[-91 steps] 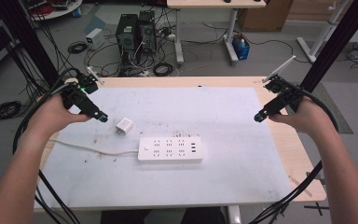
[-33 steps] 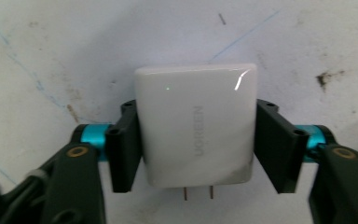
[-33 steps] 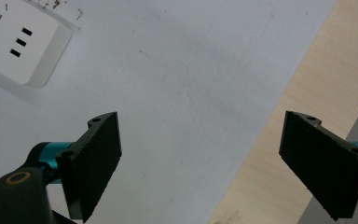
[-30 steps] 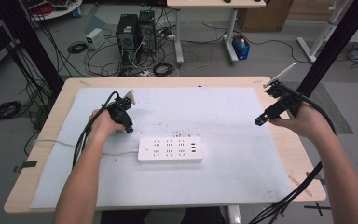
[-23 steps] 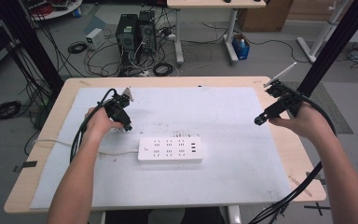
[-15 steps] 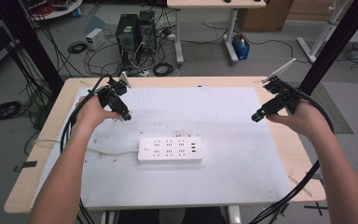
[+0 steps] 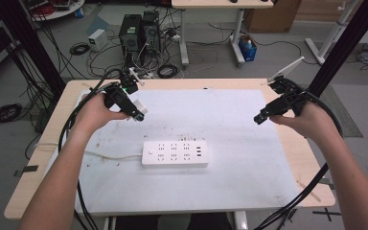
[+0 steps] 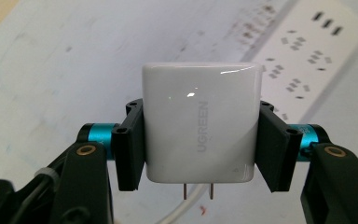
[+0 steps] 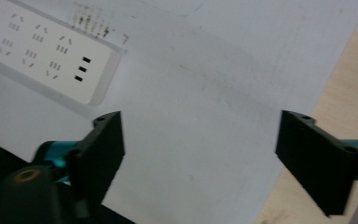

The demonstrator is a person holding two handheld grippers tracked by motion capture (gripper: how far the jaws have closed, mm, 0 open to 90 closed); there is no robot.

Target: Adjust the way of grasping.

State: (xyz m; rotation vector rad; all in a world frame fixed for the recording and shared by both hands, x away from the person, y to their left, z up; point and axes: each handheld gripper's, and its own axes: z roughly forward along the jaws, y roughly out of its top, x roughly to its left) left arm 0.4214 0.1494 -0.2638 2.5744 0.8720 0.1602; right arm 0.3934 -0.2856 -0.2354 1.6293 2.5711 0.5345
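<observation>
With my left claw [image 8: 200, 140] clamped on the white charger [image 8: 200, 126] by both side faces, prongs toward me, pickup looks done | power strip [image 7: 174, 154] lies ahead and below on the table [image 7: 230, 84], nothing plugged in, insertion likely left | right claw [image 9: 200, 158] spread wide, empty, hovering.

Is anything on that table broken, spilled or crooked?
Nothing looks damaged. The white mat has dark smudges near the power strip, and the charger sits squarely in the left hand-held gripper.
</observation>
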